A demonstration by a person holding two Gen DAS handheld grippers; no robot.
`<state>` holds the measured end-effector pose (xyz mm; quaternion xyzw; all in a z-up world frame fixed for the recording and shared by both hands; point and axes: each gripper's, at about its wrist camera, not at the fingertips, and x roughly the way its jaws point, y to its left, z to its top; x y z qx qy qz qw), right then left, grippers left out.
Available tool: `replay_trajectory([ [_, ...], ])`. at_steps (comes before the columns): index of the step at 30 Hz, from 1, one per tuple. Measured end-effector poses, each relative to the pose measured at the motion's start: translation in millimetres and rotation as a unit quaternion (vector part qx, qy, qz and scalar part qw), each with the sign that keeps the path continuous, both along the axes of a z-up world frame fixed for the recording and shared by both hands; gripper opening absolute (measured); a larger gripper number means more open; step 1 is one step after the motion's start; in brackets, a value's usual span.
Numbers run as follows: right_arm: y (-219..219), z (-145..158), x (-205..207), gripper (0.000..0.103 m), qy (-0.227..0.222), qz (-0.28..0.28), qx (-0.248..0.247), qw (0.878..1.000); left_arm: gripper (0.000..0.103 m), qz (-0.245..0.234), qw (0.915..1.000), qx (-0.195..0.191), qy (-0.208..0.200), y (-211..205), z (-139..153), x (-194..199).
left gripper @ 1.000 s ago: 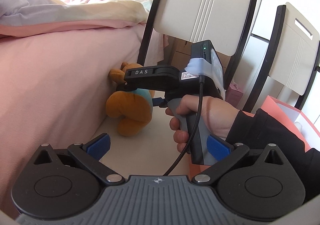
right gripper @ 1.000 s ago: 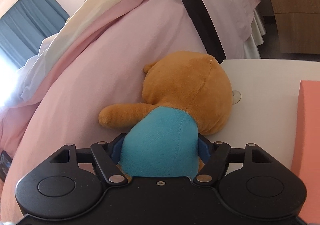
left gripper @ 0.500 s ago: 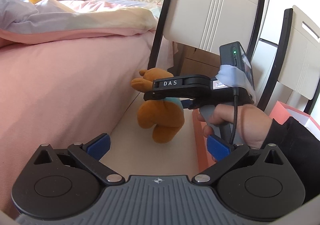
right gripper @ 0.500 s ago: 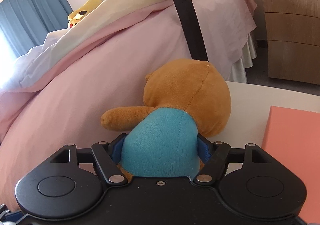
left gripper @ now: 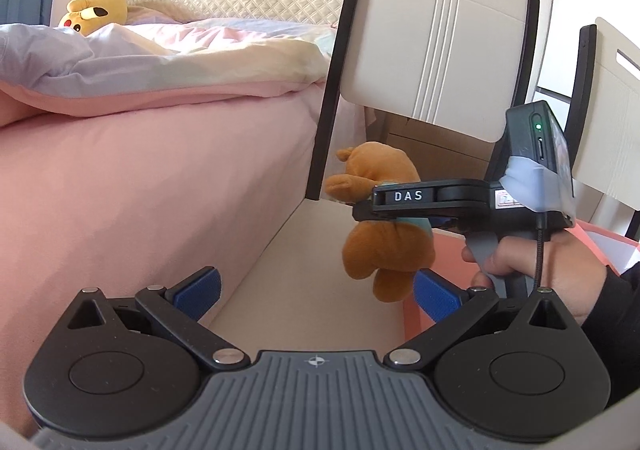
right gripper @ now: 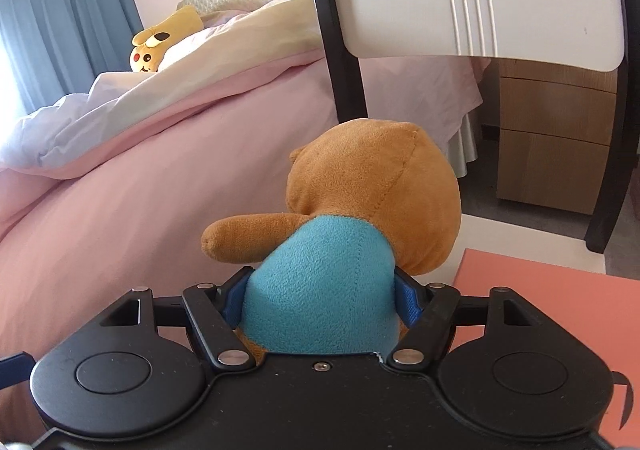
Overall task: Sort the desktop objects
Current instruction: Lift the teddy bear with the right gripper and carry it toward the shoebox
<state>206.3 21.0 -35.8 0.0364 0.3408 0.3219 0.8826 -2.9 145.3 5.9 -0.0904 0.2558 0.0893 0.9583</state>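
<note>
Right tongs [right gripper: 322, 294] pinch bear [right gripper: 360, 210] by its soft middle above bench [left gripper: 304, 270]; left tongs [left gripper: 316, 290] spread, empty. Plush could slip free.

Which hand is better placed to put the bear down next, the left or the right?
The right. The right gripper is already shut on the bear, held clear above the table. The left gripper is open and empty, short of the bear.
</note>
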Motion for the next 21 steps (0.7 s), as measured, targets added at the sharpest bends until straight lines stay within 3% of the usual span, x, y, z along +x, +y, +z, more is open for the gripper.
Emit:
replay_trajectory([
  [10, -39.3, 18.7, -9.9, 0.070, -0.021, -0.031, -0.011, 0.999, 0.103, 0.010, 0.9999, 0.006, -0.005, -17.3, 7.8, 2.6],
  [21, -90.2, 41.2, -30.0, 0.070, -0.054, -0.063, -0.031, 0.996, 0.103, -0.016, 0.9999, 0.003, -0.005, -46.4, 18.7, 2.9],
])
